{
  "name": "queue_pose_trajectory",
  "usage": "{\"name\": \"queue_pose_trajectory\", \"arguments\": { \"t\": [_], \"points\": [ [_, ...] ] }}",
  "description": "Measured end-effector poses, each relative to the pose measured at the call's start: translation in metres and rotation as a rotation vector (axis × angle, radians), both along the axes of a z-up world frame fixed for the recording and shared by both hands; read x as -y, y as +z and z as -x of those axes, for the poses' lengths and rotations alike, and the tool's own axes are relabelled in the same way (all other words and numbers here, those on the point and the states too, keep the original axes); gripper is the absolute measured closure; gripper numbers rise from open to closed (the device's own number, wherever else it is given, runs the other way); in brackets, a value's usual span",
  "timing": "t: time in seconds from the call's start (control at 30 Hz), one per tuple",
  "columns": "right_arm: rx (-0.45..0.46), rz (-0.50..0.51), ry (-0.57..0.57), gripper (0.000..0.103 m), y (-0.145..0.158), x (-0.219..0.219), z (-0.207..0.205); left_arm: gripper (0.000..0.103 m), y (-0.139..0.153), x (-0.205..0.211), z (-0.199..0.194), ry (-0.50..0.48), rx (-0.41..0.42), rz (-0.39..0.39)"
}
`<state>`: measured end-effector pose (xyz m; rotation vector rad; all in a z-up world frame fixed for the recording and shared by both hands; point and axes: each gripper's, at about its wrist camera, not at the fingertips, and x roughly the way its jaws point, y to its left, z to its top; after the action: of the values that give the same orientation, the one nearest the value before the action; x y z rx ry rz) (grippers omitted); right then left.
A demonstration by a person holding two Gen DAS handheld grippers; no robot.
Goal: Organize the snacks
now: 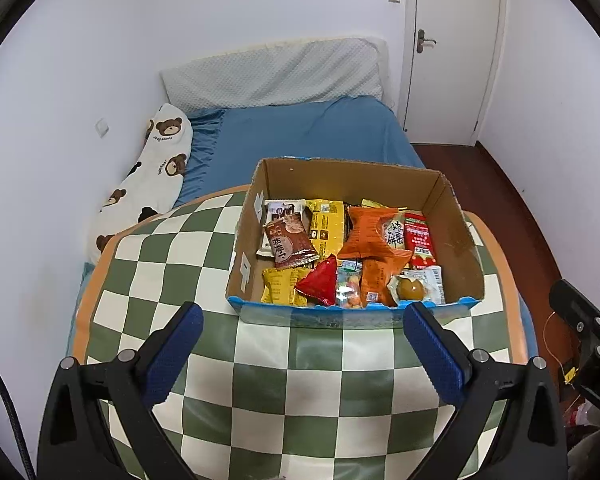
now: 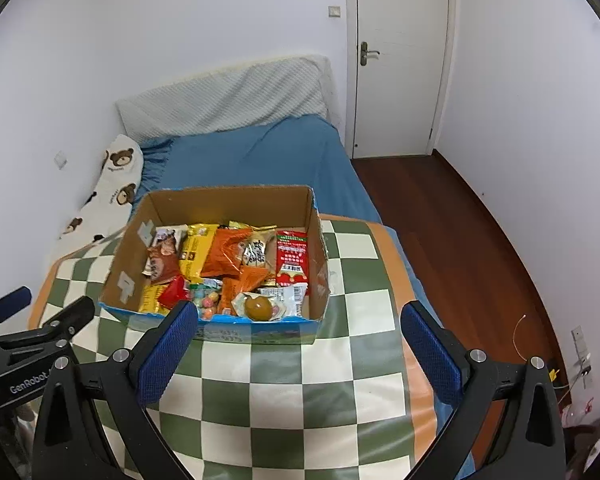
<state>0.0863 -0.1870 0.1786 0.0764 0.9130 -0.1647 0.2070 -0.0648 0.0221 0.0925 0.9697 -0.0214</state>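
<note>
An open cardboard box point(image 1: 458, 248) point(image 2: 122, 264) stands on a green-and-white checked mat point(image 1: 300, 364) point(image 2: 300, 380). It holds several snack packets: a brown packet point(image 1: 290, 245), an orange bag point(image 1: 374, 236) point(image 2: 228, 254), a red packet point(image 1: 419, 240) point(image 2: 292, 256), a yellow packet point(image 1: 326, 226) point(image 2: 196, 252) and a wrapped brown egg point(image 1: 411, 289) point(image 2: 259, 307). My left gripper point(image 1: 302, 316) is open and empty, just short of the box's near wall. My right gripper point(image 2: 299, 316) is open and empty, near the box's front right corner.
The mat lies on a bed with a blue sheet point(image 1: 300, 132) point(image 2: 260, 156). A bear-print pillow point(image 1: 148, 184) point(image 2: 108, 188) lies by the left wall. A white door point(image 1: 456, 48) point(image 2: 400, 56) and wooden floor point(image 2: 460, 232) are to the right.
</note>
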Motion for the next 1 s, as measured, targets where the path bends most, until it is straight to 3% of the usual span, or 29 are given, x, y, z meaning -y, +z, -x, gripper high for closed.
{"name": "queue_pose_trajectory", "arguments": {
  "t": [0.33, 1.0],
  "points": [
    [-0.031, 0.009, -0.003, 0.0, -0.018, 0.0, -0.011, 0.001, -0.011, 0.005, -0.007, -0.014, -0.018, -0.019],
    [-0.031, 0.013, -0.001, 0.0, -0.018, 0.0, -0.01, 0.001, -0.006, 0.006, -0.003, -0.019, -0.003, -0.011]
  ]
}}
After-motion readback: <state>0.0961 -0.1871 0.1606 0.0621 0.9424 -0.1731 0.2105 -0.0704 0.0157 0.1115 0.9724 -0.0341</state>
